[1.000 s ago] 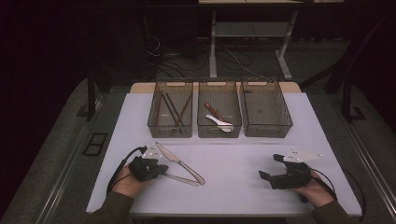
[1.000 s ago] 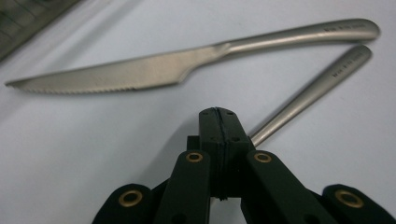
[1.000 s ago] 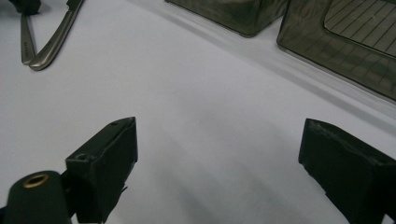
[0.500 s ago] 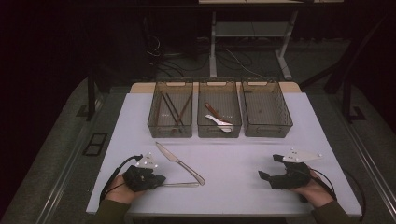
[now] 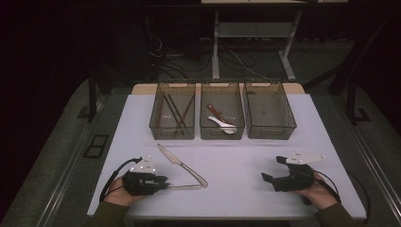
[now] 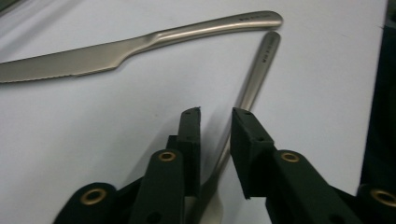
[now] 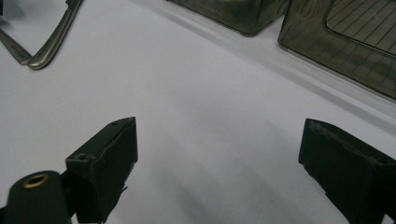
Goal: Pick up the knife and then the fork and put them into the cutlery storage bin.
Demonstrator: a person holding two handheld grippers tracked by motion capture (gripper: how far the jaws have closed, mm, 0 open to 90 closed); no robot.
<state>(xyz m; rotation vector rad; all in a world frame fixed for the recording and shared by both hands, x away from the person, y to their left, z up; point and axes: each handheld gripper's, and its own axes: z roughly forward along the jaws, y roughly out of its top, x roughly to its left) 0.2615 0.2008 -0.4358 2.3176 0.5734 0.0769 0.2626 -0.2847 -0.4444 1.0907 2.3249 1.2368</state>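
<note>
Left tool (image 5: 163, 183): jaws have just been opening and stand slightly apart, straddling a utensil handle (image 6: 254, 77) that lies flat on the white surface (image 5: 236, 161), pads not pressing it. Knife (image 5: 182, 165): just beside it, handle ends nearly touching. Right tool (image 5: 267, 178): jaws spread wide, nothing between them.

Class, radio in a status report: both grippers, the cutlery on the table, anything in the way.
Left gripper jaws just opening, slim utensil handle between them, lying on the table. Right gripper jaws wide, nothing between. Knife beside the handle, ends nearly touching. Path to the bins clear.
</note>
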